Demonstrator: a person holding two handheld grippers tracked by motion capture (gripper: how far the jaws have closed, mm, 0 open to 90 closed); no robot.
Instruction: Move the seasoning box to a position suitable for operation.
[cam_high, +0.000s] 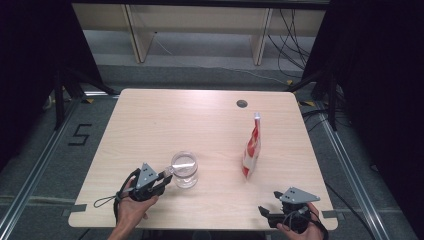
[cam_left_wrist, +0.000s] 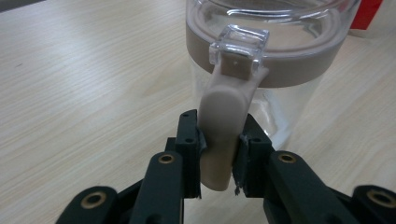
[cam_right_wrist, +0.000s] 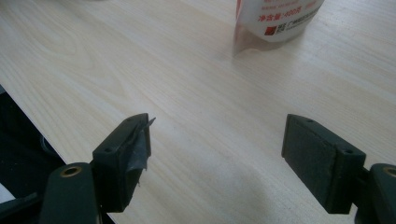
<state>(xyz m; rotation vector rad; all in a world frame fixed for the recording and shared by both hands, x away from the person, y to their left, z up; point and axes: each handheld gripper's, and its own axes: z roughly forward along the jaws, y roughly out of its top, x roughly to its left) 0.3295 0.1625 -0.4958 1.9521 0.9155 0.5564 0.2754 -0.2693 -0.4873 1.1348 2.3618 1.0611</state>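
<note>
counts: one clear jar (cam_high: 185, 170), one red-and-white pouch (cam_high: 252, 148), two tools, one desk (cam_high: 150, 125)
jar look: clear see-through body, beige collar round the top, clear lid, clear square latch at the rim, beige handle (cam_left_wrist: 223, 123) hanging down the side; nothing seen inside
jar place: lower middle of the high view, standing upright on the desk, just right of the left tool
pouch look: stand-up bag, red and white, small print on the white part; upright
pouch place: right of centre in the high view, well apart from the jar; its foot shows at the top of the right gripper view (cam_right_wrist: 275, 23)
left tool (cam_high: 164, 176): lower left of the high view, held in the person's left hand (cam_high: 132, 207); jaws narrow, clamped on the beige handle of the jar, one pad on each side of it (cam_left_wrist: 218, 140)
right tool (cam_high: 263, 211): lower right corner of the high view, near the desk's front edge, held in the right hand; jaws spread wide, nothing between them, low over bare wood (cam_right_wrist: 217, 140)
right tool vs pouch: apart, pouch farther up the frame
desk: light wood, dark round grommet (cam_high: 242, 104) near the far edge
</note>
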